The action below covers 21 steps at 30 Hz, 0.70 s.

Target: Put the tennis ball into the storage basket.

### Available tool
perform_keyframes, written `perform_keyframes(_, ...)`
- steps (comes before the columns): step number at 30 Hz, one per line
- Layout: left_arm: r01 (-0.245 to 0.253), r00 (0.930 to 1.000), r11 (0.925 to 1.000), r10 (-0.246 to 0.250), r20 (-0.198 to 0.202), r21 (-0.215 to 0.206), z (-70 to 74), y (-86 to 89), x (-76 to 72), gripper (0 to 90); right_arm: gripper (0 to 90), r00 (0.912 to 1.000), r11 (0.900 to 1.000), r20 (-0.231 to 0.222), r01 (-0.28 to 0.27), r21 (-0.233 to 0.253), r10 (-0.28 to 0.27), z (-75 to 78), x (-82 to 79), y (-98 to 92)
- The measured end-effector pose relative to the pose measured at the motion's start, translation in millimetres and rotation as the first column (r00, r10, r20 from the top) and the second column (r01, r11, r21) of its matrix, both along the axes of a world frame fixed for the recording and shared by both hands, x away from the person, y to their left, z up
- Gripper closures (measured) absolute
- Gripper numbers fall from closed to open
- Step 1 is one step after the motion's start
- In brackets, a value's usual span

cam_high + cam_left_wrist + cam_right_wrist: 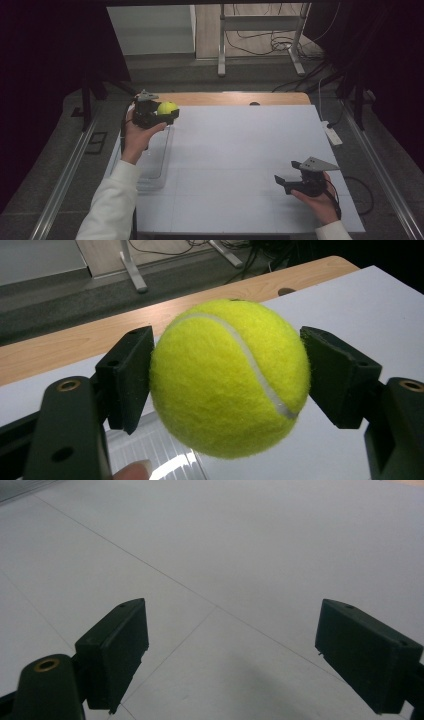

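Yellow tennis ball (167, 108) sat clamped in left tongs (162, 116) above the desk's (240, 150) far-left corner | left gripper view: both jaws pressed the ball's sides | right gripper view: right tongs (230, 655) gaped empty over white desk.

- A white table top (250, 150) covers most of the view, with thin seams crossing it.
- A wooden edge (235, 98) runs along its far side.
- Grey floor (200, 75) lies beyond.
- A metal frame's legs (221, 45) stand there, cables (270, 42) beside them.
- Dark curtains (45, 75) flank both sides.
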<state>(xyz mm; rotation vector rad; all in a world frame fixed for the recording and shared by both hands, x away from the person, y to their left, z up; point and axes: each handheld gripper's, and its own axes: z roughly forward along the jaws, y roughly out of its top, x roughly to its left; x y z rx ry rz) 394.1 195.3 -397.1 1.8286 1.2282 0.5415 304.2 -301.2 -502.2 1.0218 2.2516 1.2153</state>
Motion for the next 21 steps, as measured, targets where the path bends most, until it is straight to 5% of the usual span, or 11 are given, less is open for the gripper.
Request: perform_keyframes(21, -0.052, 0.9986, 0.9986, 0.052, -0.009, 0.0, -3.3, 18.7, 2.4, 26.4, 14.3, 1.0, 1.0, -0.002, 0.003, -0.001, -0.003, 0.2, 0.0, -0.4)
